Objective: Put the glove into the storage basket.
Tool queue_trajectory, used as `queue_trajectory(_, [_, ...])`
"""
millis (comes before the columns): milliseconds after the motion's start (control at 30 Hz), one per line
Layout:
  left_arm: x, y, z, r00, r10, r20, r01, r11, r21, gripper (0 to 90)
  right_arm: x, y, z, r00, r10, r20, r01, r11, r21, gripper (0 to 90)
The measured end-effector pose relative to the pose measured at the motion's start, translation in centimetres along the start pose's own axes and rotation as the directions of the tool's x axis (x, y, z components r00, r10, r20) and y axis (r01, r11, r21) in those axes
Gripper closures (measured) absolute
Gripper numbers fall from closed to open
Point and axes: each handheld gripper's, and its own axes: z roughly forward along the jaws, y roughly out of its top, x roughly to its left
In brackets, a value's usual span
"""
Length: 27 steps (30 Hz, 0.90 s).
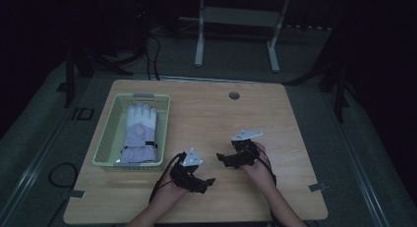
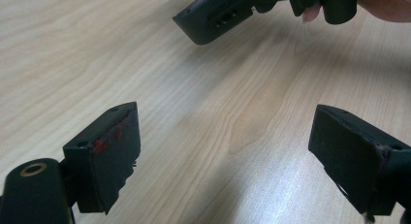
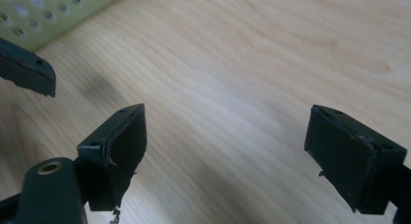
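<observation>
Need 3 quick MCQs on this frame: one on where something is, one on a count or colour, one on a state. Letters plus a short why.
1. Where does the glove lie?
A. in the basket at the table's left
B. on the bare wood mid-table
C. between the right gripper's jaws

2. How many gloves are in the basket?
A. one
B. two
C. three

3. How do the jaws of the left gripper and right gripper stand?
A. both shut on the glove
B. both spread open with nothing between them
C. left open, right shut

Answers:
1 A: the high view shows the white and lilac glove lying inside the pale green basket.
2 A: a single glove shows there.
3 B: each gripper view shows its two jaws wide apart over bare wood.
</observation>
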Motion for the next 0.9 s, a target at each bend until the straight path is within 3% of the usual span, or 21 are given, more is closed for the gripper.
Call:
queue_trajectory(367, [-0.5, -1.3, 1.5, 0.9994, 0.031, -0.013, -0.031, 0.9995, 0.001, 11.8, 0.0, -2.4, -0.3, 0.9995, -0.018, 0.025, 0.018, 1.000, -0.024, 14.5])
queue_trajectory(467, [-0.7, -1.3, 1.7, 0.9981, 0.041, -0.046, -0.040, 0.9991, 0.012, 11.8, 0.1, -2.9, -0.4, 0.9994, -0.022, 0.026, 0.022, 1.000, -0.017, 14.2])
queue_trajectory(633, [-0.9, -1.5, 1.8, 0.9981, 0.036, -0.050, -0.036, 0.9993, -0.003, 11.8, 0.2, -3.7, -0.6, 0.9970, -0.036, 0.068, 0.037, 0.999, -0.015, 14.0])
queue_trajectory(900, [-1.2, -1.8, 1.7, 0.9978, 0.035, -0.057, -0.036, 0.9990, -0.026, 11.8, -0.3, -4.7, -0.8, 0.9975, -0.012, 0.070, 0.015, 0.999, -0.038, 12.7])
